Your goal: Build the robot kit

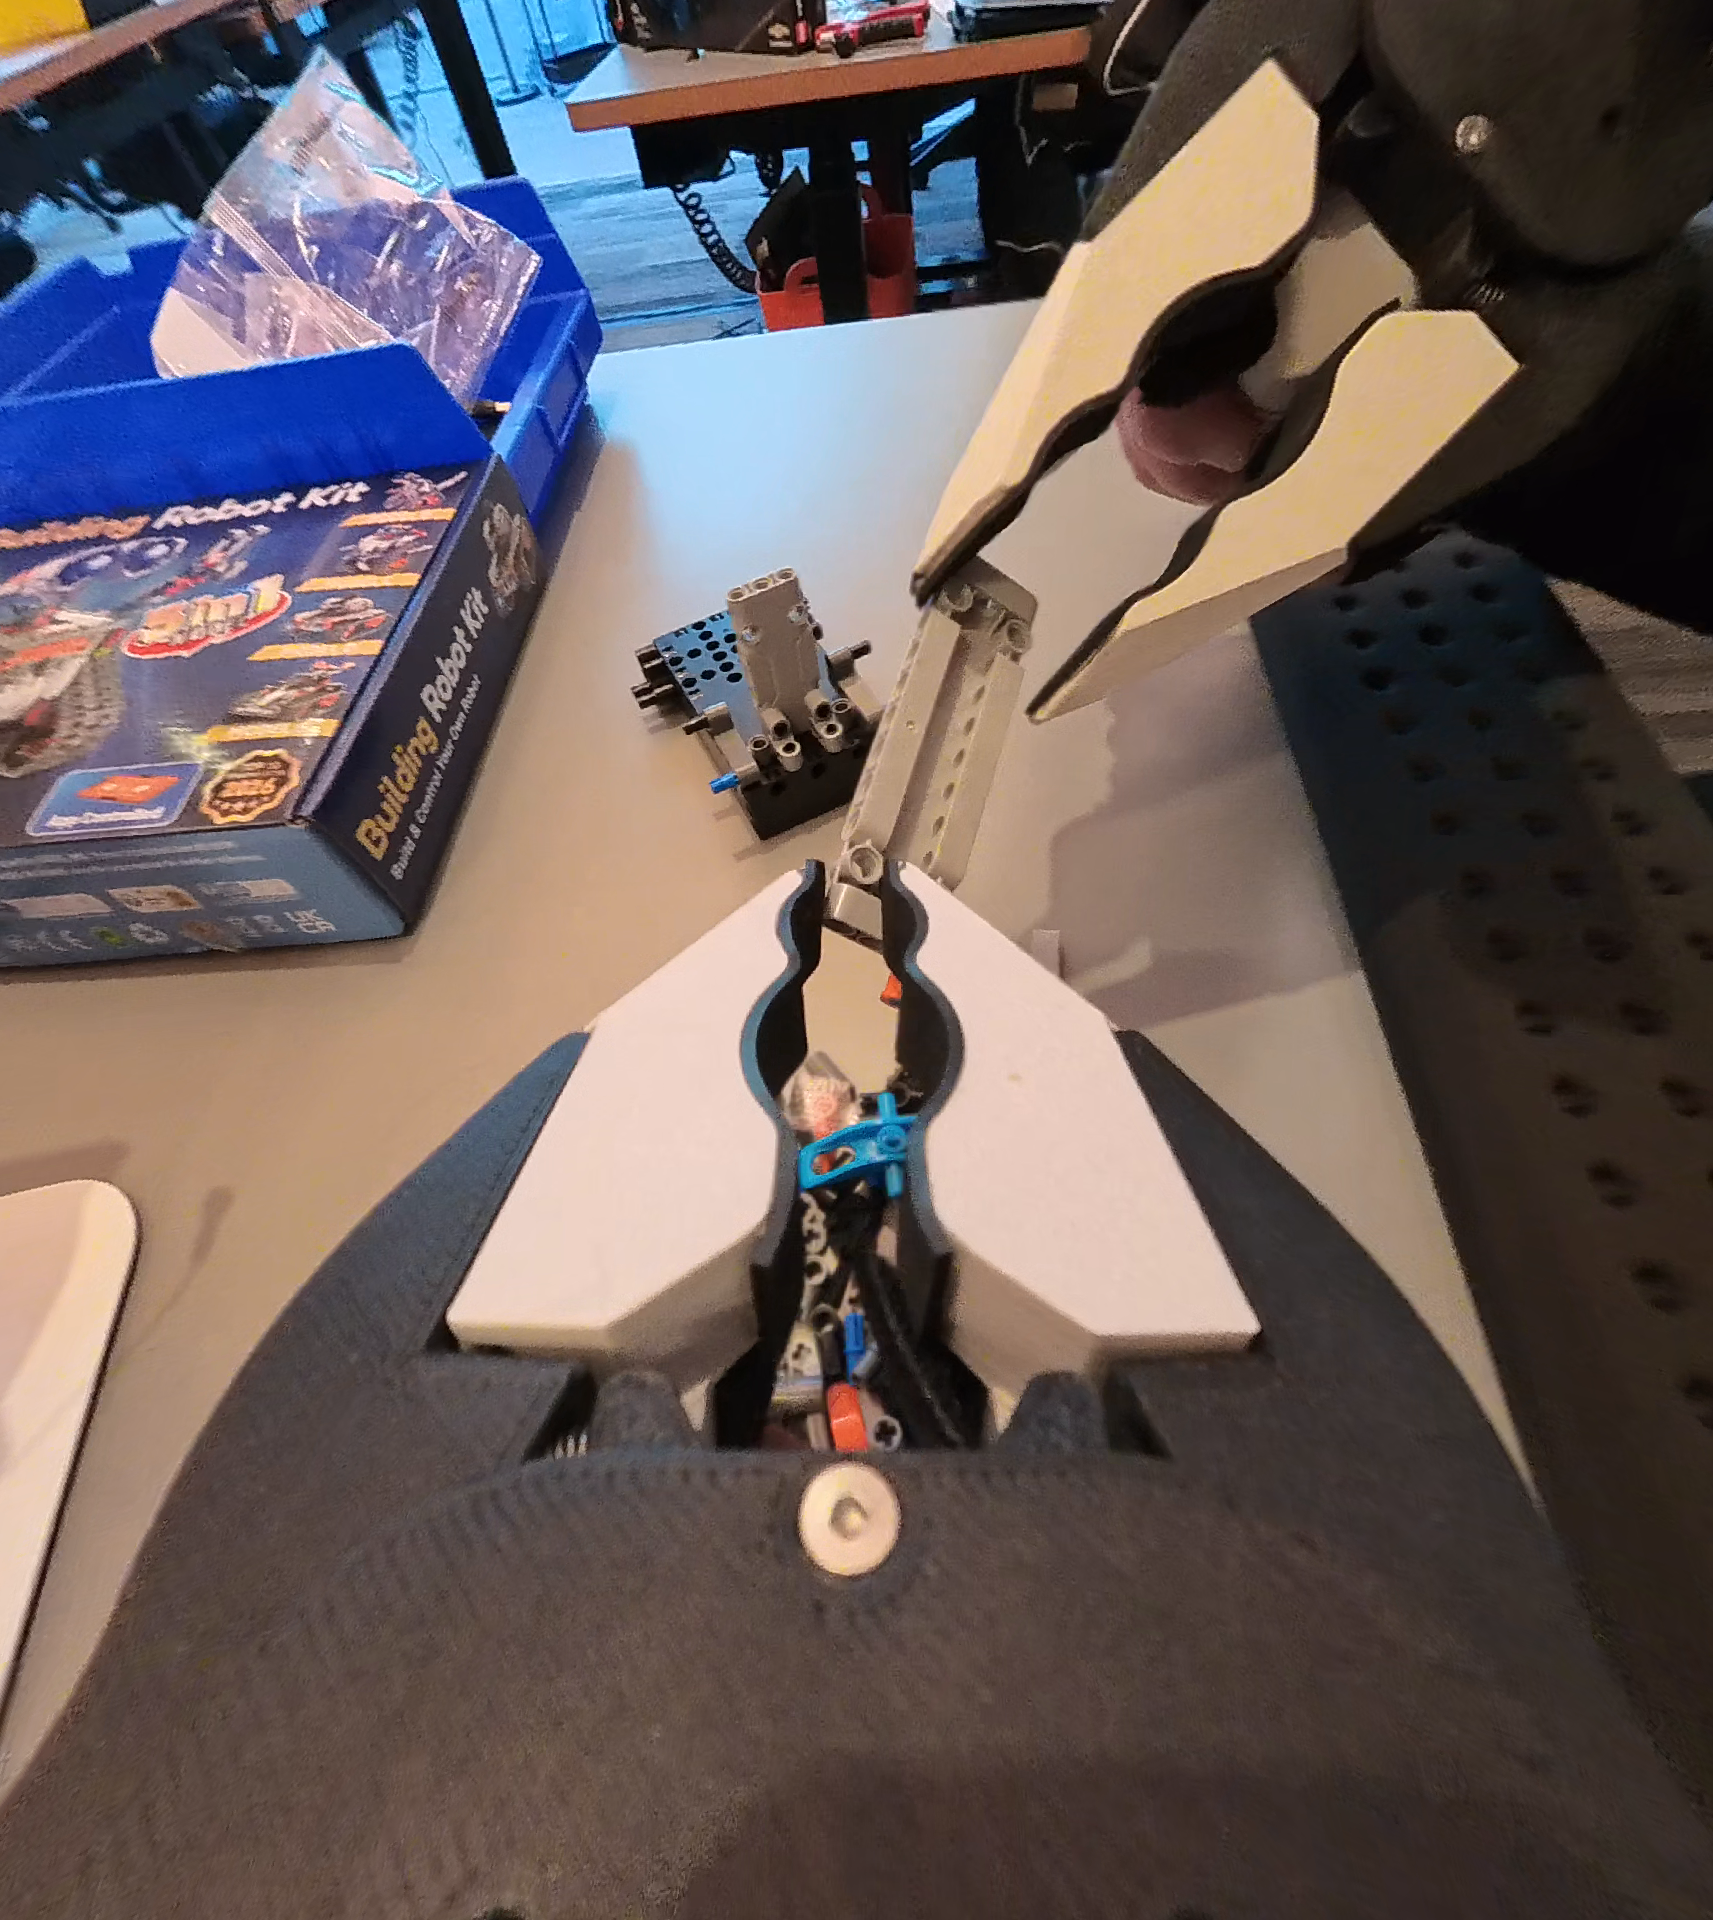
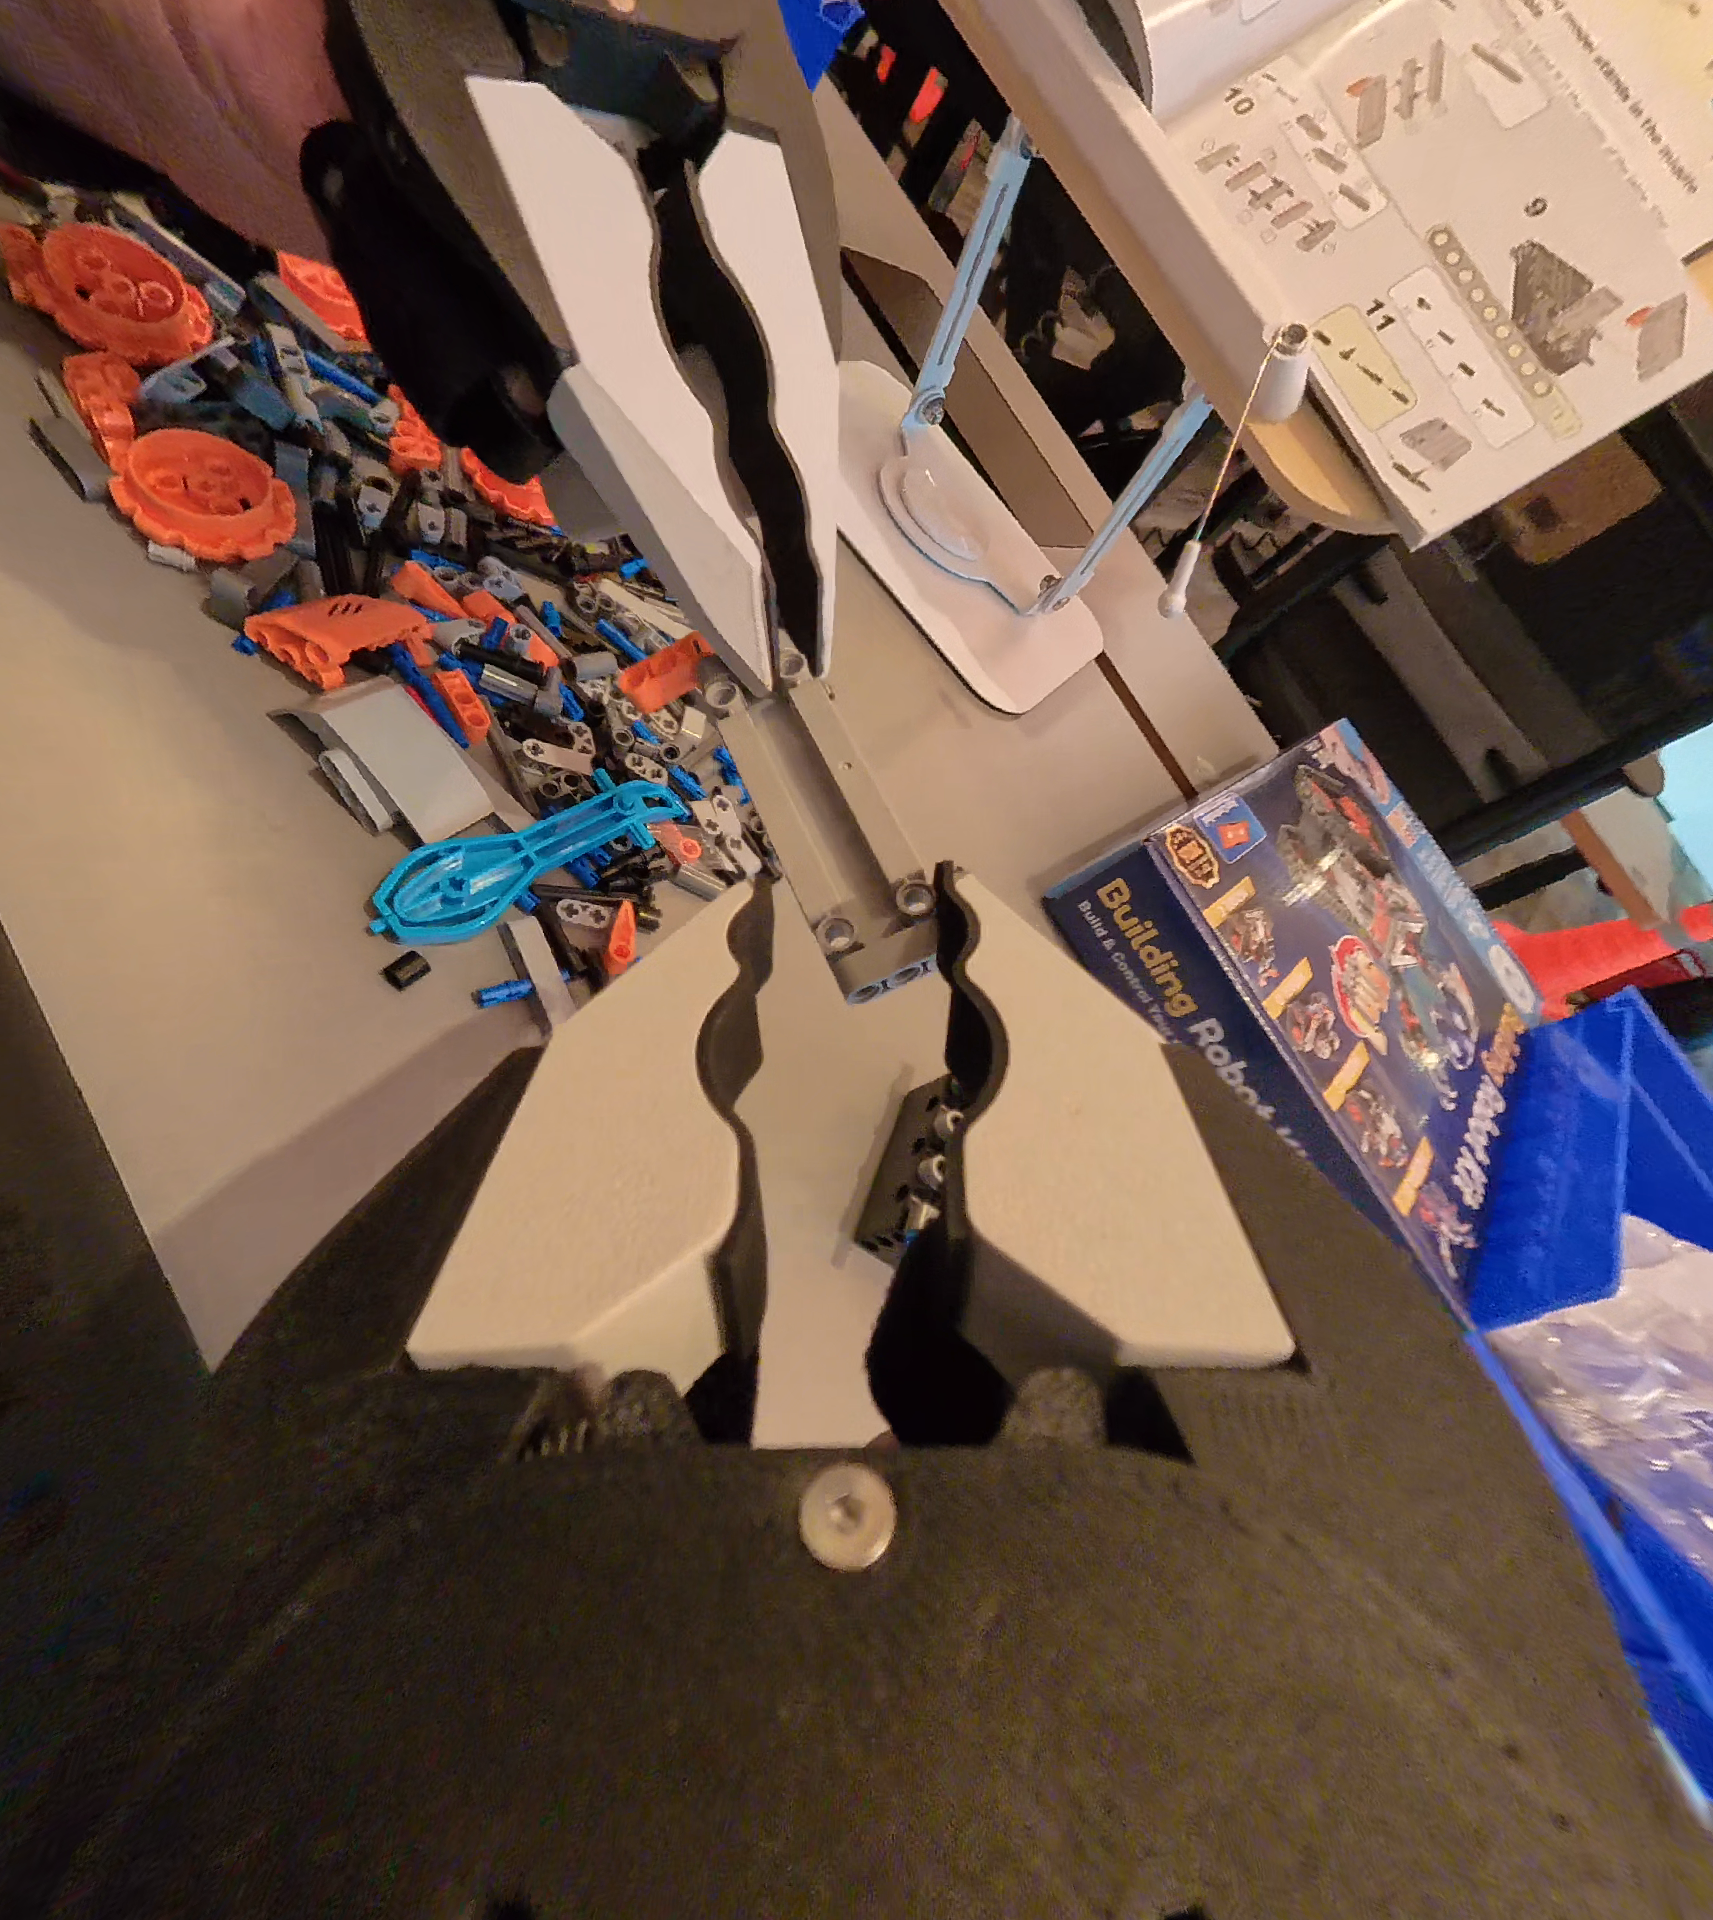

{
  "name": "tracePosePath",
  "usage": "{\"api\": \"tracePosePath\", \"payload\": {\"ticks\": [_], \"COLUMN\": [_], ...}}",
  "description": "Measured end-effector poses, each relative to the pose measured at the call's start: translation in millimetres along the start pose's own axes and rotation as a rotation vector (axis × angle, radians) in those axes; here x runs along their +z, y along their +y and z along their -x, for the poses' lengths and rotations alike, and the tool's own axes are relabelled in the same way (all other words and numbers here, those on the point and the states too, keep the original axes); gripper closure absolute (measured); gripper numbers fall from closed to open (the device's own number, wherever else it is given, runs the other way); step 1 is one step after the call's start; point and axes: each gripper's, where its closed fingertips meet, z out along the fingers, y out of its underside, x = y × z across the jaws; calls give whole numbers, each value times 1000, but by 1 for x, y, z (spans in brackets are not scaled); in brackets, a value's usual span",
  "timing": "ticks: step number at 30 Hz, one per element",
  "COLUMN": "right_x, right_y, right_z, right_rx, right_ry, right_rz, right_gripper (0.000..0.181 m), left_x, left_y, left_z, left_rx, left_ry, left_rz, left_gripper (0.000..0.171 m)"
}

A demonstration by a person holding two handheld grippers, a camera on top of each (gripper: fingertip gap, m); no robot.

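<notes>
A long grey holed beam piece [image 1: 945,727] is held in the air between the two grippers. My left gripper [image 1: 852,878] is shut on its near end. It shows in the right wrist view [image 2: 795,660] clamping the beam [image 2: 821,800] at the far end. My right gripper [image 2: 852,883] is open, with the beam's other end between its fingertips. In the left wrist view the right gripper [image 1: 977,649] has its jaws wide apart, one tip touching the beam's top. A black holed assembly with a grey block [image 1: 764,707] stands on the table below.
A dark blue kit box [image 1: 208,707] and a blue bin [image 1: 208,416] holding a clear bag [image 1: 343,239] lie left. A pile of orange, blue and grey loose parts [image 2: 395,540] covers the table [image 1: 312,1091]. An instruction booklet [image 2: 1454,260] rests on a white stand [image 2: 966,561]. A black perforated block [image 1: 1558,987] is right. The tips of one gripper are about 6 cm away from the tips of the other. From the right gripper's tips to the black perforated block [image 1: 1558,987] is close to 15 cm.
</notes>
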Motion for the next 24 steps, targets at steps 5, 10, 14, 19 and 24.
{"api": "tracePosePath", "payload": {"ticks": [5,10,14,19,24], "right_x": [3,7,10,14,18], "right_y": [-1,3,5,7,11], "right_z": [1,2,3,0,3], "right_rx": [115,206,246,240,235], "right_ry": [-46,-86,-101,-75,-99], "right_rz": [-29,-20,-6,18,52], "right_gripper": [144,142,140,142,143], "left_x": [-3,-4,-5,-5,-4], "left_y": [-1,2,2,4,3], "left_z": [2,4,6,8,2], "left_rx": [66,130,241,390,443], "left_ry": [-56,-94,-152,-219,-230], "left_rz": [0,30,70,135,147], "left_gripper": [164,164,164,165,165]}}
